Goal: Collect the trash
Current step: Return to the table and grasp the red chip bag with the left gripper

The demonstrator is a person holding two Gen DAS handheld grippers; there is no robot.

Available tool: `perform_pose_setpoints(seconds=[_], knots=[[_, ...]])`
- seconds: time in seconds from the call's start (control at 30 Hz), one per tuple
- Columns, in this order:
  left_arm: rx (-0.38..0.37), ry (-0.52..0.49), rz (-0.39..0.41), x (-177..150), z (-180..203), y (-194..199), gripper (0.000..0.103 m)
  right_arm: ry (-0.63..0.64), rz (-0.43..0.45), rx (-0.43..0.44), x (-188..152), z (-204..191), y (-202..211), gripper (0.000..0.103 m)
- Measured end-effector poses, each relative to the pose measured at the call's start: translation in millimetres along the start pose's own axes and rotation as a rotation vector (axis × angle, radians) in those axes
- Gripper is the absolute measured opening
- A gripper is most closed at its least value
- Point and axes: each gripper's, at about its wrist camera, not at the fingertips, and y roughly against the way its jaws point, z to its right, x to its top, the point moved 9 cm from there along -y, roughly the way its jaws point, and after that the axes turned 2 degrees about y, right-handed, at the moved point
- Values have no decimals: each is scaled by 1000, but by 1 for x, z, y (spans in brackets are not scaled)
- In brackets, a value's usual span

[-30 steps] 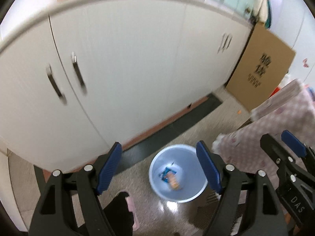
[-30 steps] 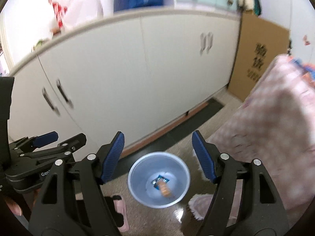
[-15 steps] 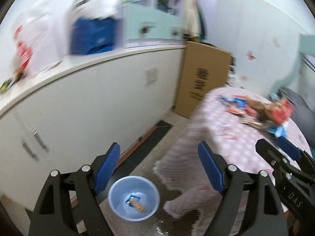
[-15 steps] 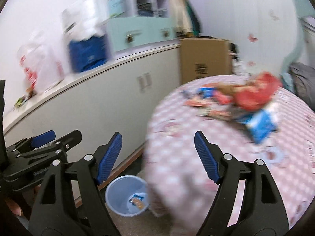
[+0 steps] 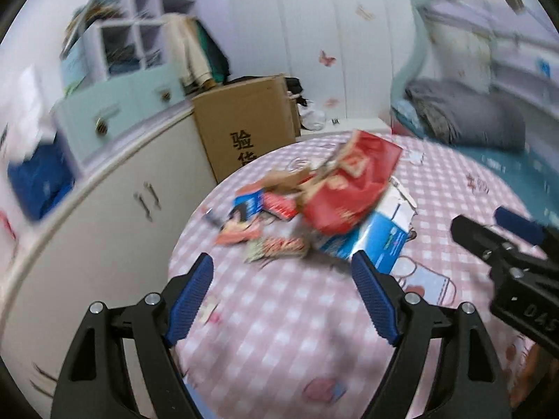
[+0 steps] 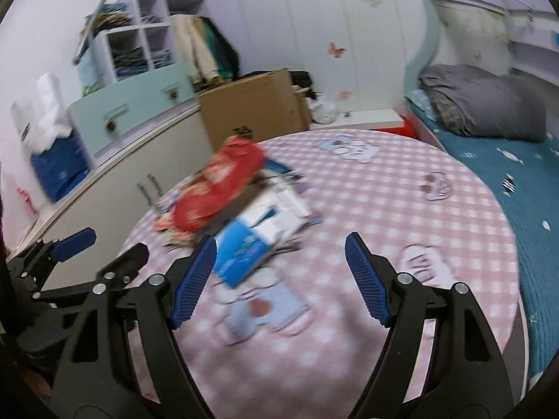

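the left gripper [image 5: 281,293] sits at the bottom of its own view with its blue pads spread wide and nothing between them, only the pink checked cloth of the round worktop [image 5: 314,349] showing in the gap. the right gripper [image 6: 279,279] is likewise released in its view, pads wide apart over bare cloth, nothing held

the trash [image 5: 314,206] lies in a loose heap on the worktop, in the middle of the left view and just above the left gripper's pads. on top is a crumpled red bag [image 5: 349,188]; touching its lower right side is a blue and white box [image 5: 374,241]; to the left of the bag lie small wrappers [image 5: 258,216], blurred, in red, blue and orange. in the right view the same heap sits left of centre, the red bag [image 6: 220,185] above the blue and white box [image 6: 244,248], and the box lies just beside the gripper's left pad, apart from it

the right gripper also shows at the right edge of the left view [image 5: 506,244], and the left gripper at the lower left of the right view [image 6: 97,258]

beyond the worktop, upper centre, stands a brown cardboard box [image 5: 244,122] against a white cabinet [image 5: 104,209]. a bed with a teal cover [image 6: 517,181] and a grey pillow [image 6: 482,104] fills the right side of the right view
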Motion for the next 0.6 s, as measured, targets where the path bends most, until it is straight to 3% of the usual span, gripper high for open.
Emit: perform_pose_setpoints(seconds=[0.37,0.43,0.5,0.6], knots=[[68,-209,-24,26,57,-53,80,-58,-33,-7,3,45,-20,77],[75,-203,-27,27,57,-58,73,-61,-45,0,2,45,-25,77],[71,-203,-37,30,58,-63,54,-61,-54,12,2,42,-28,77],[49,-174,-25,35,56,-61,51,-63,-63,29,3,38,-32,77]])
